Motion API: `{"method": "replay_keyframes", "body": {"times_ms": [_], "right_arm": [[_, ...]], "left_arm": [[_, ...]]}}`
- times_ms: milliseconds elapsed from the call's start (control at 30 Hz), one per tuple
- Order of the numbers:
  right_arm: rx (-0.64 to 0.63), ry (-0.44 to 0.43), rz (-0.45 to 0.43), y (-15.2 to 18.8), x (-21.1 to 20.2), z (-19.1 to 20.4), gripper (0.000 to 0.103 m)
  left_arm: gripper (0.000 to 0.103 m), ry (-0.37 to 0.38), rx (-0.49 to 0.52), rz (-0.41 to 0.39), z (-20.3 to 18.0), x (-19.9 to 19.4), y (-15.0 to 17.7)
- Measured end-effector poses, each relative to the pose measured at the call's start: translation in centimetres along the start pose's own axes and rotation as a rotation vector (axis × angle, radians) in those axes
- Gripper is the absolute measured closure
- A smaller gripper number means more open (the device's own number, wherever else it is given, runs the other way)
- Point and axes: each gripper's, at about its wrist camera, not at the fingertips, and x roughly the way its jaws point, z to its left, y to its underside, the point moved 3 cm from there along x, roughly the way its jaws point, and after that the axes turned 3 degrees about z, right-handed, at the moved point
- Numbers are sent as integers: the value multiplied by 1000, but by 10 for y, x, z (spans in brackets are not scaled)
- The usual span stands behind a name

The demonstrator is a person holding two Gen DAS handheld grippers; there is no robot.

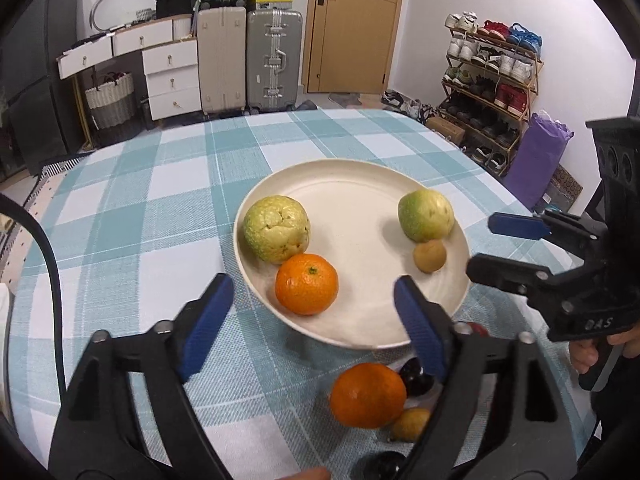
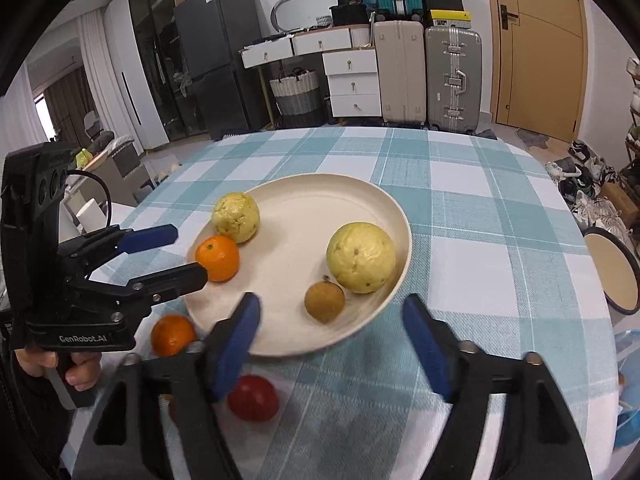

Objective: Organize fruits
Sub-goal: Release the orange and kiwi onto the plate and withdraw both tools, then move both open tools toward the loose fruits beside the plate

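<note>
Two sets of black tongs with blue pads, both spread wide, nothing between the jaws. Left gripper hovers low over the near rim of the round cream plate, the glossy orange mandarin lying on the plate just past its pads, untouched. Right gripper hangs over the plate's near edge, the small brown round fruit just ahead of it, also untouched. Each gripper shows in the other's view, held by a hand on a pistol grip.

On the plate: the mandarin touching a bumpy yellow-green guava; a second pale green guava beside the brown fruit.

Off the plate, on the teal-and-white checked tablecloth: a second orange mandarin, a small yellowish fruit, dark round fruit, a red round fruit.
</note>
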Motion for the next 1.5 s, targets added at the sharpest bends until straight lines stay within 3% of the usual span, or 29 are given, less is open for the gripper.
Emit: {"method": "replay_keyframes", "body": {"times_ms": [67, 167, 600, 1500], "right_arm": [[16, 8, -17, 4, -9, -1, 14], [39, 16, -29, 8, -18, -4, 2], [-25, 18, -3, 27, -28, 11, 0], [-60, 44, 124, 46, 5, 15, 0]], "left_arm": [[17, -6, 1, -15, -1, -10, 2], [0, -33, 4, -39, -3, -27, 8], [1, -51, -21, -68, -10, -71, 40], [1, -47, -15, 51, -11, -34, 56]]}}
